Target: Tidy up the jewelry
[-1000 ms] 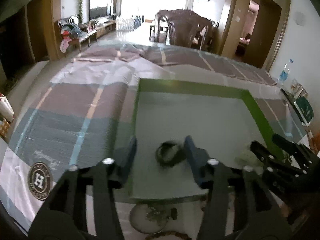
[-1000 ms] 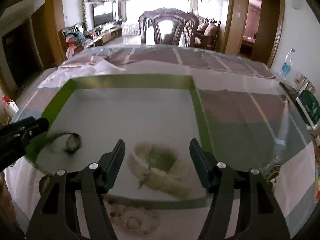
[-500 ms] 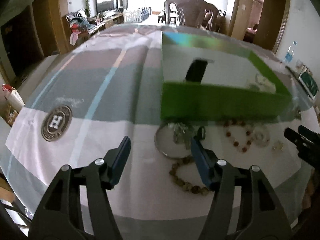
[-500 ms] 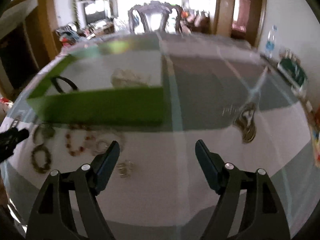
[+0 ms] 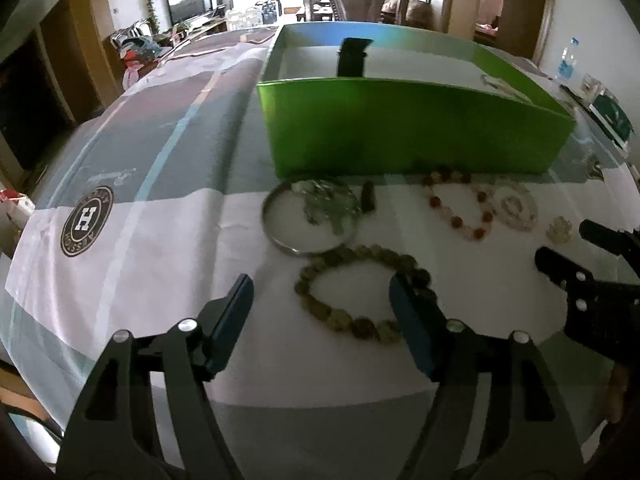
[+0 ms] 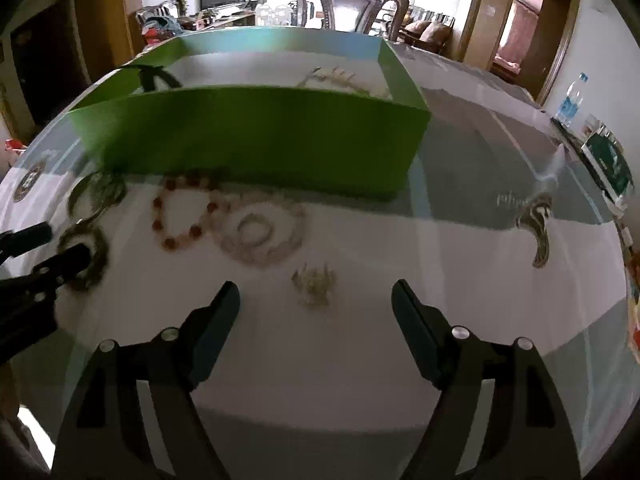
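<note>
Loose jewelry lies on the cloth-covered counter (image 5: 120,240) in front of a green box (image 5: 400,132), which stands at 12 o'clock in both views.

Left wrist view: an olive bead bracelet (image 5: 360,288) lies between the spread jaws of the left hand-held gripper (image 5: 320,312); its right-hand part runs behind the right finger (image 5: 412,328), and contact cannot be told. These jaws have just been opening, and the pads do not press on the beads. At 12 o'clock of the bracelet rests a metal bangle (image 5: 280,232) with a pale chain heaped on its far side. At 2 o'clock lie a red-and-pink bead bracelet (image 5: 456,216) and, beyond it, a pale bead coil (image 5: 520,208). A black strap (image 5: 352,60) leans inside the box.

Right wrist view: a small clear hair claw (image 6: 314,284) lies on the cloth just ahead of the gap of the right hand-held gripper (image 6: 316,312), whose jaws stand wide apart and empty. The pale bead coil sits at 11 o'clock of the claw, the red-and-pink bracelet at 10 o'clock. A dark twisted ornament (image 6: 538,224) lies well apart at 2 o'clock. A pale necklace (image 6: 340,80) shows over the box's near wall. A water bottle (image 6: 570,100) stands at the far right edge.
</note>
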Demonstrator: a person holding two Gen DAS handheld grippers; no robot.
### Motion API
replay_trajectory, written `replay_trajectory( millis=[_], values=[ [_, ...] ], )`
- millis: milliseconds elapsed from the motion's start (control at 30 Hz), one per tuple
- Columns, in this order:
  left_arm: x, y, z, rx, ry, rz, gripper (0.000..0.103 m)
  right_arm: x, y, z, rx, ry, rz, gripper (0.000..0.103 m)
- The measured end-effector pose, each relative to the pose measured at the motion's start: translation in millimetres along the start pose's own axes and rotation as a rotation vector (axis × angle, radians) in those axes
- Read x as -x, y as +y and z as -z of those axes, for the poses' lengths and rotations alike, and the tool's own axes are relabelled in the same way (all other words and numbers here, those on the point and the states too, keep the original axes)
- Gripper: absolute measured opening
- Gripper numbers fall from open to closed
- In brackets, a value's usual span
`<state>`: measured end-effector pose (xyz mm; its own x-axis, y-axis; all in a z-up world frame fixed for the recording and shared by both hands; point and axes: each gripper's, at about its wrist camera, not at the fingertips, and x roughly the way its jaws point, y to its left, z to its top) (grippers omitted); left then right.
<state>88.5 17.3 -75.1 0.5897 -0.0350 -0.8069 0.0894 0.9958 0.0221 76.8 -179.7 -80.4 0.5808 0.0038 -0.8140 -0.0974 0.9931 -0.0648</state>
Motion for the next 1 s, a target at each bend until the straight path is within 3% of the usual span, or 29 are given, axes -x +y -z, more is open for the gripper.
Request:
replay_trajectory(
  millis=[200, 367, 533, 1000],
  values=[
    [10.8, -7.5, 13.2, -0.037, 0.005, 0.036, 0.072, 22.2, 1.7, 21.3, 0.000, -0.013, -0.061, 0.078],
    [18.0, -10.7, 19.8, -0.042, 0.010, 0.054, 0.073, 25.0, 4.7, -6.8, -0.029, -0.093, -0.034, 0.078],
    [24.7, -11.0, 20.0, -0.032, -0.008, 0.049, 0.075, -9.8, 4.8, -28.1, -0.042, -0.038, 0.049, 0.078],
    [22.5, -6.0, 20.6, -0.011, 0.005, 0.048, 0.078, 3.4, -1.4, 5.2, -0.035, 0.017, -0.058, 0.084]
  ],
)
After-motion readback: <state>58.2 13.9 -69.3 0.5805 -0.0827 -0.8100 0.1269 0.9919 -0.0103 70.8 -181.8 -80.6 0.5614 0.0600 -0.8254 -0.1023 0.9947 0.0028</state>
